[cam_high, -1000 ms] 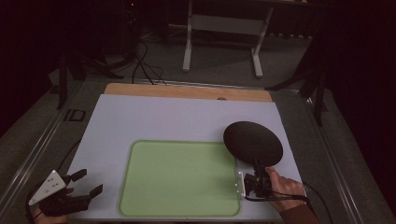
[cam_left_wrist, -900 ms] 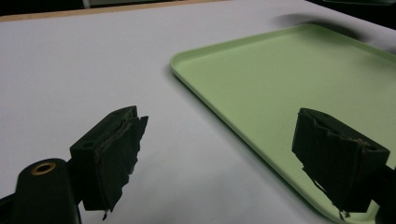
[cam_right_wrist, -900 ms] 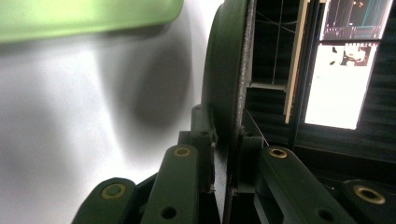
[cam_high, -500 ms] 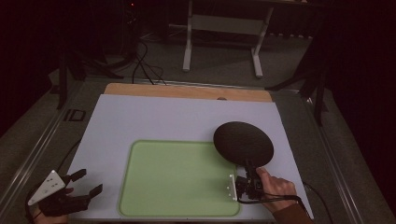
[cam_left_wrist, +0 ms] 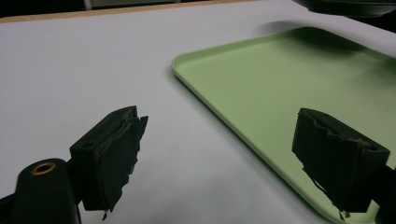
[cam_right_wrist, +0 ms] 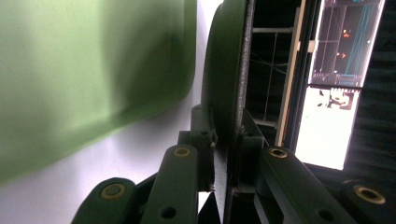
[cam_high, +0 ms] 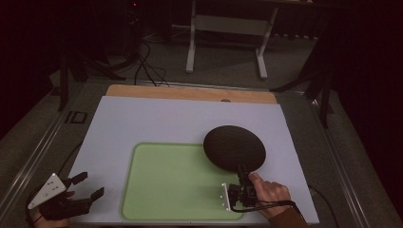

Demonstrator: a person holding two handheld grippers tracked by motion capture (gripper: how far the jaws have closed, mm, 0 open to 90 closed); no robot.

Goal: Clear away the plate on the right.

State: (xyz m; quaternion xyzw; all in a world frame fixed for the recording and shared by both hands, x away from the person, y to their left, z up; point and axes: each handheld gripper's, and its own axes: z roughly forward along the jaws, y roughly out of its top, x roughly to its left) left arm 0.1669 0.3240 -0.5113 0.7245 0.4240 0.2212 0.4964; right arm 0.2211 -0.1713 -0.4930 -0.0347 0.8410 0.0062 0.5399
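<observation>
Dark round textured plate (cam_high: 235,147) shifted left, now overhanging pale-green plastic tray's (cam_high: 161,190) right edge; right gripper (cam_high: 243,176) clenched on plate rim, left gripper (cam_high: 84,185) released, idle at tabletop's near-left corner.

The right tongs (cam_high: 242,175) have carried the dark round plate (cam_high: 234,147) leftward, over the green tray's (cam_high: 171,185) corner.

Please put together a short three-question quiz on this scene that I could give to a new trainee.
1. True or false: the right tool is clamped on the rim of the dark round plate.
2. How do the left tool's jaws stand? A) wide open with nothing between them B) shut on the tray C) shut on the plate
3. What colour is the tray on the white table?

Key
1. True: its jaws pinch the plate's near edge.
2. A.
3. Light green.
</observation>
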